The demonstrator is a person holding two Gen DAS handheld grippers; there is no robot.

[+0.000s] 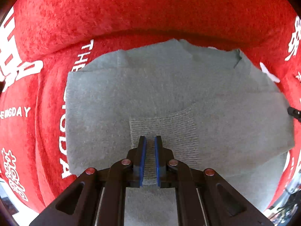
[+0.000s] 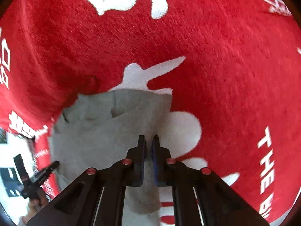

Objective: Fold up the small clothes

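- A grey knitted garment (image 1: 169,94), partly folded, lay flat on a red blanket (image 1: 131,9) with white lettering.
- The left gripper (image 1: 150,141) pinched the garment's ribbed band at six o'clock.
- The right gripper (image 2: 148,141) clamped its edge at six o'clock.

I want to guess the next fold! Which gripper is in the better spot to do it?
Probably the left gripper: it pinches the ribbed cuff over the grey garment. The right gripper sits at the edge.

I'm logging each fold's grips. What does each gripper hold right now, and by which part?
Left gripper pinches the grey garment's ribbed cuff. Right gripper is shut on its plain edge.
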